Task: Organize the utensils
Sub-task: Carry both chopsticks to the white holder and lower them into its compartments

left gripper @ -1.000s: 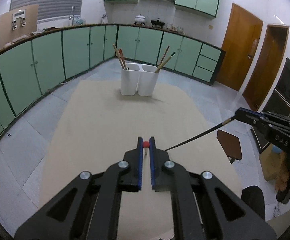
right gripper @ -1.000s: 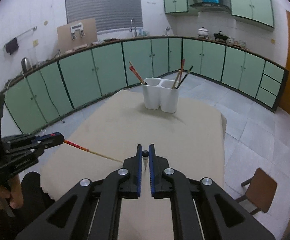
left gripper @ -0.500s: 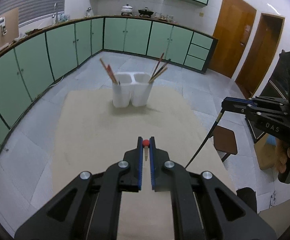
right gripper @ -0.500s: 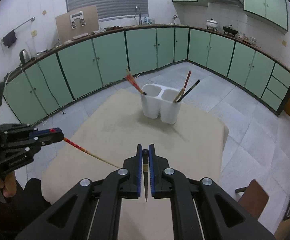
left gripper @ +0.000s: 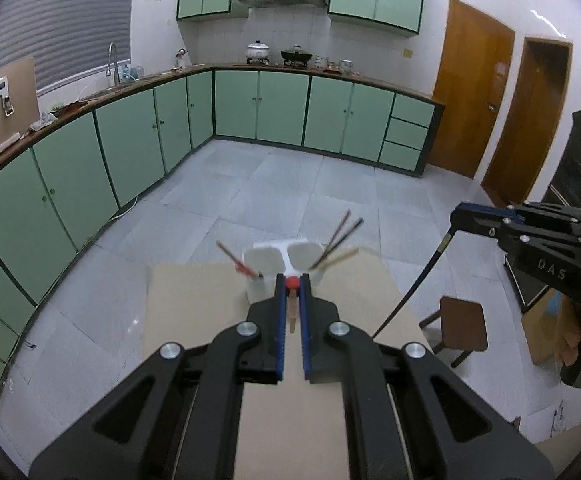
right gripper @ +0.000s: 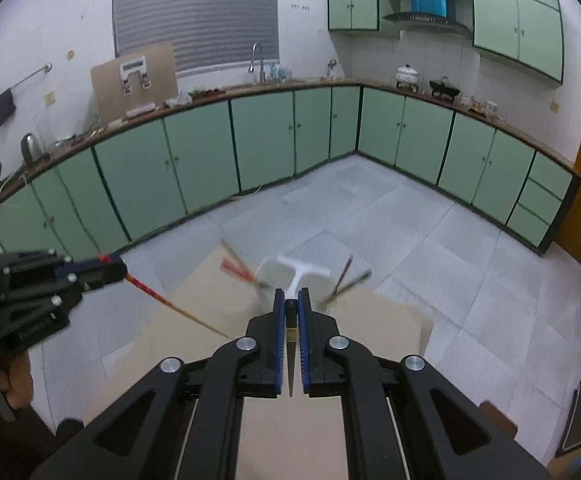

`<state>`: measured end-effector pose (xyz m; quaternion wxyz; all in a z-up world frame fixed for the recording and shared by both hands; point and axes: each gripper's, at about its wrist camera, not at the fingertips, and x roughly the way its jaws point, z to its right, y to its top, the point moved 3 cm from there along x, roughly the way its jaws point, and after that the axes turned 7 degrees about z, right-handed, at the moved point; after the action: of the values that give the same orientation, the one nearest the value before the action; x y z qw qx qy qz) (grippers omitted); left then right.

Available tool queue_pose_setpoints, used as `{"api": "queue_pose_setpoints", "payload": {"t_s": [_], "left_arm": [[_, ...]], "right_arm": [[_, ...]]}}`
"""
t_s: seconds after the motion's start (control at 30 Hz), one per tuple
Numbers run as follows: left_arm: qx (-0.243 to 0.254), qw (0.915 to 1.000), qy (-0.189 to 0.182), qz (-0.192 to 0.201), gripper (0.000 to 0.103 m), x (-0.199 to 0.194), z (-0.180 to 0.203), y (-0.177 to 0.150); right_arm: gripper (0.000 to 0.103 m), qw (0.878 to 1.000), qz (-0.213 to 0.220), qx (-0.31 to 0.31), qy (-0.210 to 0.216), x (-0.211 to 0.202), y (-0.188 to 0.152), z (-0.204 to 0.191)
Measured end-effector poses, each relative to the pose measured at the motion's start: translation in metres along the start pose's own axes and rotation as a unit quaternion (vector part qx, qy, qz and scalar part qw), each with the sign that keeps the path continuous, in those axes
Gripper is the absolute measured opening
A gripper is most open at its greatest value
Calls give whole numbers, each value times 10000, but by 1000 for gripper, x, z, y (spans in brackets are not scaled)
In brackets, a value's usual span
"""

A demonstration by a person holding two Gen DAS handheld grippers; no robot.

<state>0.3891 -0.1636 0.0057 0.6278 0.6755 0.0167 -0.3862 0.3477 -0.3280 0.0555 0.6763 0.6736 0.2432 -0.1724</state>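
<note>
Left gripper (left gripper: 291,285) fingers clenched on red-tipped chopstick (left gripper: 291,308), right gripper (right gripper: 291,301) grasping black chopstick (right gripper: 291,344), white holder (left gripper: 278,258) near table's (left gripper: 194,292) far edge

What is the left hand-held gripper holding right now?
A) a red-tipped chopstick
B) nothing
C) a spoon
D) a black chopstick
A: the left hand-held gripper is shut on a red-tipped chopstick; the black chopstick sits in the right hand-held gripper.

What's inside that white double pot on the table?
In the white holder, red-ended chopsticks lean from the left cup, dark ones from the right. Their lower ends and the cup bottoms are hidden by the walls and gripper.
</note>
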Motion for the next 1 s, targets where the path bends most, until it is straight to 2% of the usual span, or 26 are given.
{"api": "queue_pose_setpoints", "payload": {"t_s": [0.3,0.53,0.8,1.0], "left_arm": [[-77,9994,181,270,5,43,-11,63],[-96,9991,339,232,5,94,-24,82],[-362,9986,331,-185,5,176,-50,55],[-462,9977,278,-422,6,209,-61,31]], "right_arm": [[6,9995,212,136,-183,45,67,13],[6,9989,269,223,-297,100,91,23],[6,9988,-22,329,-363,176,66,40],[9,9977,-407,465,-272,210,31,53]]}}
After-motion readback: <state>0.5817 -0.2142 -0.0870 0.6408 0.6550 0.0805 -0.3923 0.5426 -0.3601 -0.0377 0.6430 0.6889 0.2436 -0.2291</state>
